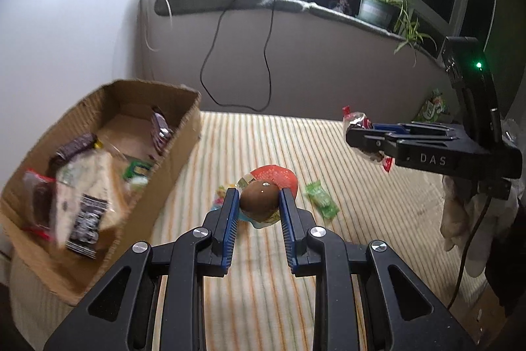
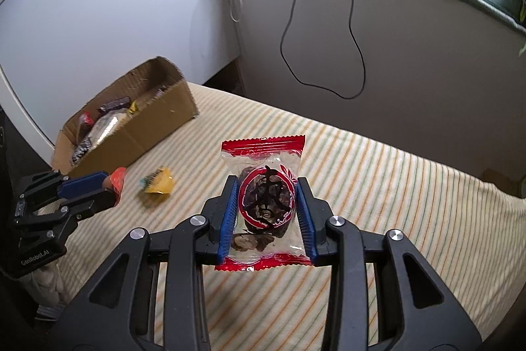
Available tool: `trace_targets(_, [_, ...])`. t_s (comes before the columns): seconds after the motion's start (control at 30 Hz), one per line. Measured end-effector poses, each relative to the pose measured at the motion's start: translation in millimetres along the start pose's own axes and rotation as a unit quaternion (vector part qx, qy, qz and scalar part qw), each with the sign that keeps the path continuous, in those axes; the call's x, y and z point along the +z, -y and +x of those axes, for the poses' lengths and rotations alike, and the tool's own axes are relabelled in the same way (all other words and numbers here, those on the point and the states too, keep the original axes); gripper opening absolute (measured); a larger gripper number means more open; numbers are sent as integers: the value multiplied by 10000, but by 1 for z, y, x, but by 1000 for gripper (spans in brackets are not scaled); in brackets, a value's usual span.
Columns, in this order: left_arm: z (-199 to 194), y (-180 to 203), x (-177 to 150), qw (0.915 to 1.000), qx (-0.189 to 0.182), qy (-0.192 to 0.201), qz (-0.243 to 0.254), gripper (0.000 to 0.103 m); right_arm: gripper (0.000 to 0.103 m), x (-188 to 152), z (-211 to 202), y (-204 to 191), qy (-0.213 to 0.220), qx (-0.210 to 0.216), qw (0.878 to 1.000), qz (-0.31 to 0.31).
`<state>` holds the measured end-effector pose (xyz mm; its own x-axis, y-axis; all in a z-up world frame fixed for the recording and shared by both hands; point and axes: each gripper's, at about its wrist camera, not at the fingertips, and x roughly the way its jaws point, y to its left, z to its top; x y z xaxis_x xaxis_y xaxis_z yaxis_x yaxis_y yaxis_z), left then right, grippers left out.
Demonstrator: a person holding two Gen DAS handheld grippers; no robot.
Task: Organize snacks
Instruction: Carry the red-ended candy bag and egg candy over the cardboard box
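My left gripper is shut on a brown egg snack in a red-topped pack, held above the striped cloth. My right gripper is shut on a clear packet with red ends and dark dried fruit inside, also lifted off the cloth. A cardboard box with several wrapped snacks stands at the left. In the left wrist view the right gripper hangs at the right with its packet. In the right wrist view the left gripper sits low at the left.
A green candy wrapper and a small colourful wrapper lie on the striped cloth. A yellow wrapper lies near the box. A wall, a ledge with a potted plant and a hanging cable stand behind.
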<state>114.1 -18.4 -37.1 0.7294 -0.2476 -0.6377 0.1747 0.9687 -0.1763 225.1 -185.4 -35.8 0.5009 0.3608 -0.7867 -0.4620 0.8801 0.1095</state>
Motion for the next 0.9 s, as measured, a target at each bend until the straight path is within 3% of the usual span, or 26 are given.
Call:
trace_targets(0.53, [-34,-65,17,9966,653,422,-288,23,36,46,10,-62,293,287,9979,-495])
trace_targets(0.9, [-32,-99,28,9934,970,487,-367,23,36,75,40,-104,283,581,9947,-795])
